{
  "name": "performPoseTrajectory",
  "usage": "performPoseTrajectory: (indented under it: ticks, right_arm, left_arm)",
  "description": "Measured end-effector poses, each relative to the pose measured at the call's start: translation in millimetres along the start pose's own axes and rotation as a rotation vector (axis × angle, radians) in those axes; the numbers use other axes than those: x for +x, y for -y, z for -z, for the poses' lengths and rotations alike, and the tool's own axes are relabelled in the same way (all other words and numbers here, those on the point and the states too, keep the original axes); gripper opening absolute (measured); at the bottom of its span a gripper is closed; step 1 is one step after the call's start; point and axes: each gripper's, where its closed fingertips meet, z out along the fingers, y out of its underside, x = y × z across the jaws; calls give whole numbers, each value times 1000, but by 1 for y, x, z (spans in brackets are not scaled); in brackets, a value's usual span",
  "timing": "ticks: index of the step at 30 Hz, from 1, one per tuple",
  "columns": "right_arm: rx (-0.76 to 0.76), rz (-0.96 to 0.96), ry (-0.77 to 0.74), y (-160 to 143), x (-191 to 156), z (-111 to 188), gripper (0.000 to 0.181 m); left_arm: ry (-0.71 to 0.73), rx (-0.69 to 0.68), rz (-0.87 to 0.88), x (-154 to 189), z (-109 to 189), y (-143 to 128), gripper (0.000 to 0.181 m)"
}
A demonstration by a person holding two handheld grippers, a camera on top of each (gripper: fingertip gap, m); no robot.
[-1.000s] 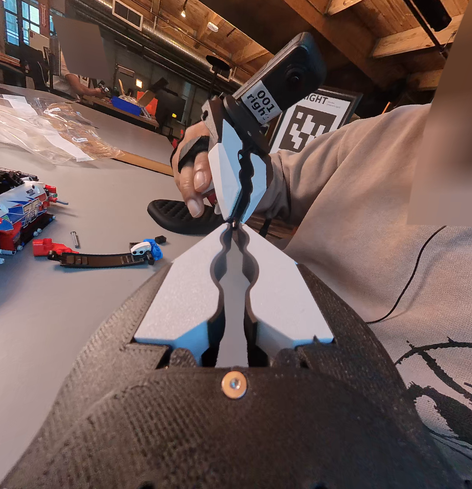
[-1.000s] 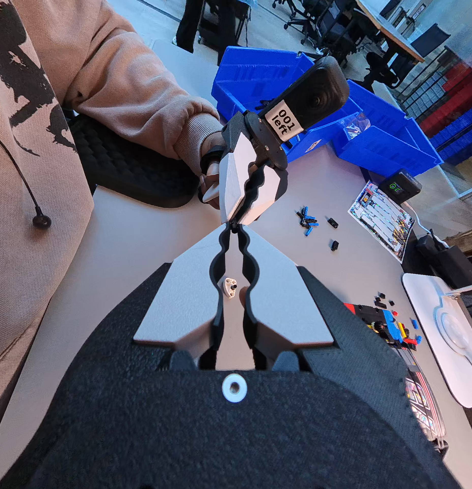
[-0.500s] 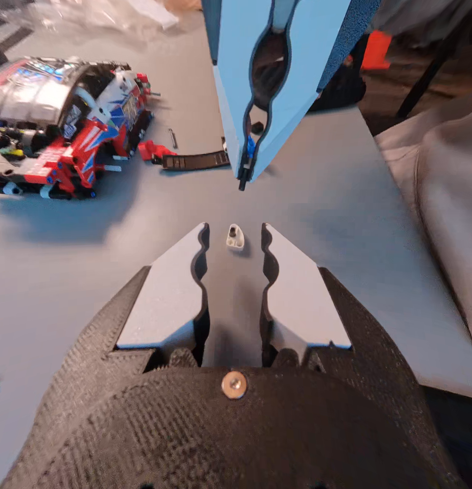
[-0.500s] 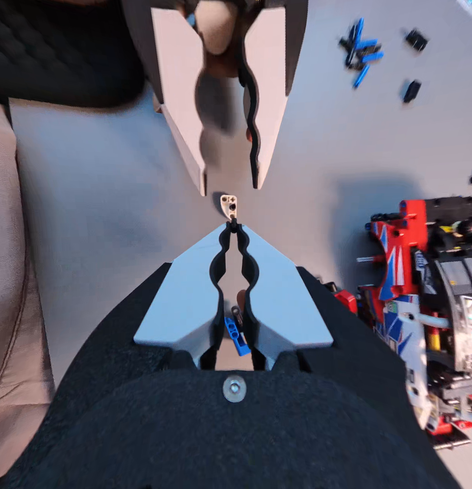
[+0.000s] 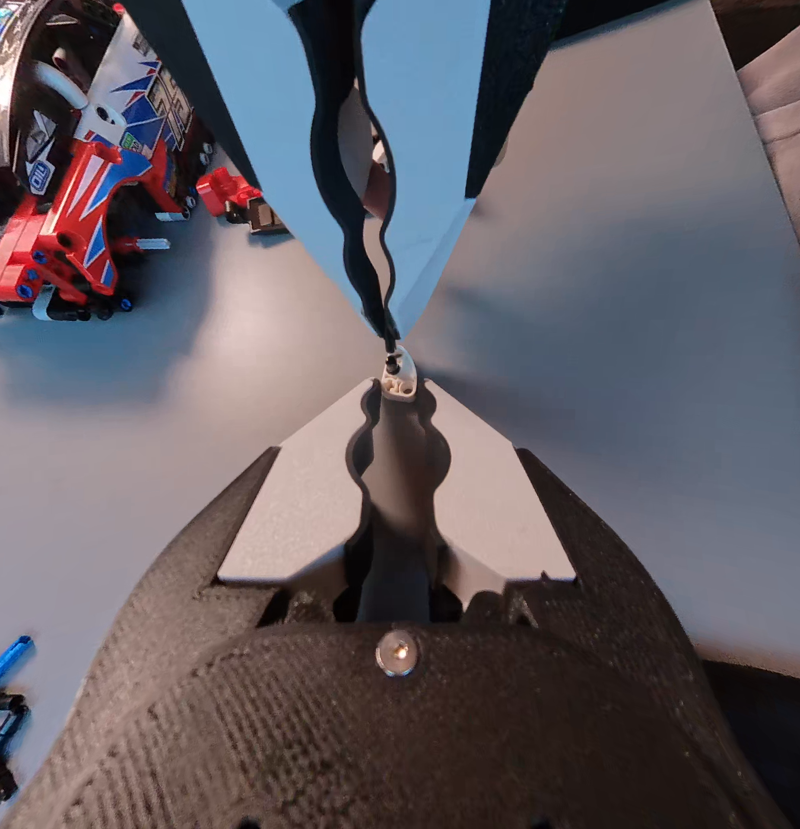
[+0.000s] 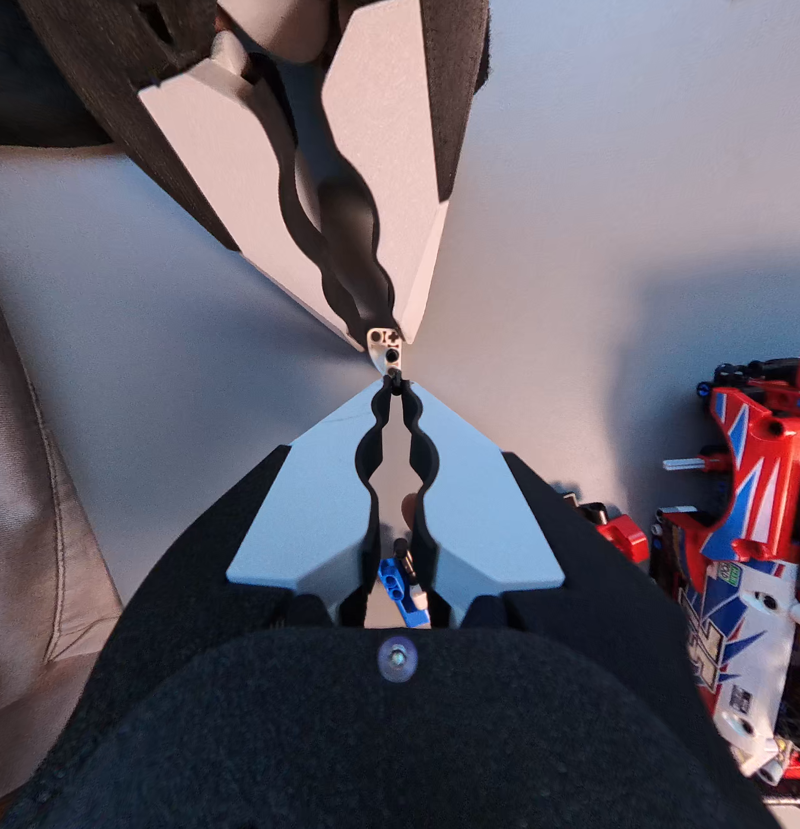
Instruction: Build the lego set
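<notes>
- Left wrist view: left gripper [image 5: 399, 381] pinches a small white plastic lego connector [image 5: 400, 376] over the grey table [image 5: 613, 314]; right gripper [image 5: 386, 333] opposite, tip to tip. Red-white-blue lego car [image 5: 88, 179] largely built (loose pieces remain).
- Right wrist view: right gripper [image 6: 394, 381] clamps a short black pin [image 6: 395, 385], touching the connector [image 6: 386, 352]; not yet seated, I judge.

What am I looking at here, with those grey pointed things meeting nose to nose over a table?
They are two hand-held claws, each carrying its own camera that looks along its two fingers. One picture is from the left claw, the other from the right claw, so each also shows its partner opposite. The left claw pinches a small white lego piece. The right claw grips a thin black pin and points it at a hole in that piece. On the grey table lie a half-built red, white and blue lego car and loose parts.
</notes>
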Motion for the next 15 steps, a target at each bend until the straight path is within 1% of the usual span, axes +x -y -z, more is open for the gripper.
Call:
performPoseTrajectory:
  ticks: [15]
  right_arm:
    - [-153, -31, 24, -1, -1, -2, 2]
  left_arm:
    - [61, -3, -29, 1, -2, 2, 14]
